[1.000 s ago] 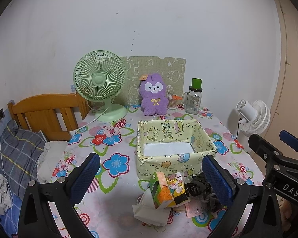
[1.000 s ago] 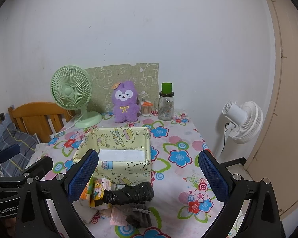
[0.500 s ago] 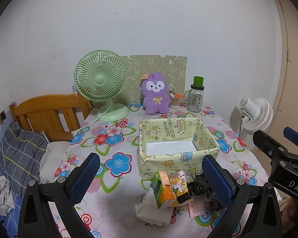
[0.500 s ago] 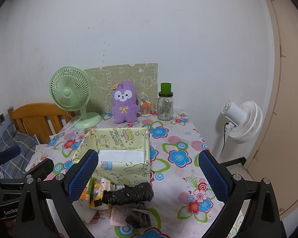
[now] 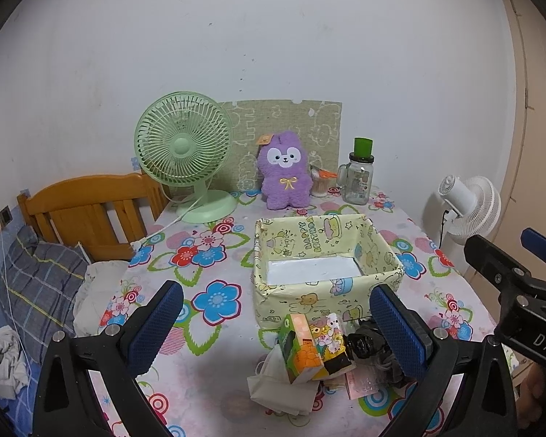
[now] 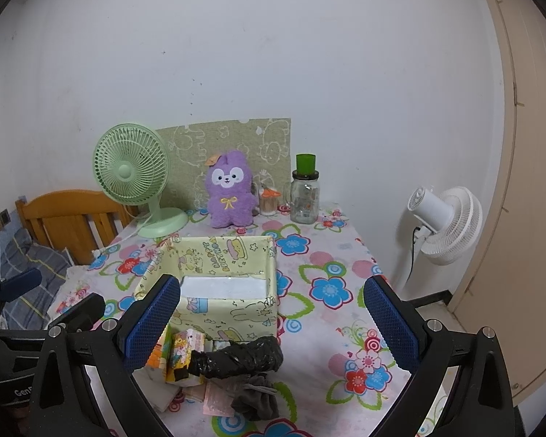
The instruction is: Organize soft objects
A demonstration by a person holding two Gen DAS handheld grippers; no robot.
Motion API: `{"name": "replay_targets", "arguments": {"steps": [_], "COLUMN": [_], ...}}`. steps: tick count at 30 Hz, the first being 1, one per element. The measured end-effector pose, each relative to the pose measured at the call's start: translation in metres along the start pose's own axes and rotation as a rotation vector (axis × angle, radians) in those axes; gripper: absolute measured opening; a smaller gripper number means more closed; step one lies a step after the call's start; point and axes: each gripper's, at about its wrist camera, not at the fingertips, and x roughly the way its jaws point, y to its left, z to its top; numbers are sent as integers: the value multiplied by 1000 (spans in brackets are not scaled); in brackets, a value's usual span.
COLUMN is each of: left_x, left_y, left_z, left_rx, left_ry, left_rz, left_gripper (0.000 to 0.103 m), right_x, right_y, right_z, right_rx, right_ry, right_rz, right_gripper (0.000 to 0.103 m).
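Note:
A yellow cartoon-print box (image 5: 324,276) (image 6: 214,291) stands on the flowered table, its white bottom bare. In front of it lies a small heap: two colourful tissue packs (image 5: 311,347) (image 6: 180,351), a black plastic roll (image 6: 242,357), a grey cloth (image 6: 256,397), a white cloth (image 5: 278,386) and a pink packet (image 5: 362,382). A purple plush (image 5: 284,174) (image 6: 231,189) sits at the back by the wall. My left gripper (image 5: 276,327) hovers open above the heap. My right gripper (image 6: 271,327) hangs open over the same heap, nothing between its fingers.
A green desk fan (image 5: 185,153) and a glass jar with a green lid (image 5: 358,174) stand at the table's back. A white fan (image 6: 444,222) stands on the floor to the right. A wooden bed frame (image 5: 87,211) with pillows lies left.
Both views have shifted only slightly; the left view has drifted a little so the table items sit slightly further right. Nothing was grasped or let go.

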Motion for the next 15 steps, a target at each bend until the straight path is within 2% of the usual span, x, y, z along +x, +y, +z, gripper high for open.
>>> {"name": "replay_targets", "arguments": {"steps": [15], "left_x": [4], "left_y": [-4], "left_z": [1], "left_rx": [3], "left_ry": [13], "left_rz": [-3], "left_gripper": [103], "right_x": [2], "right_y": [0], "right_z": [0], "right_rx": [4], "right_ry": [11], "right_rz": [11], "right_gripper": [102]}}
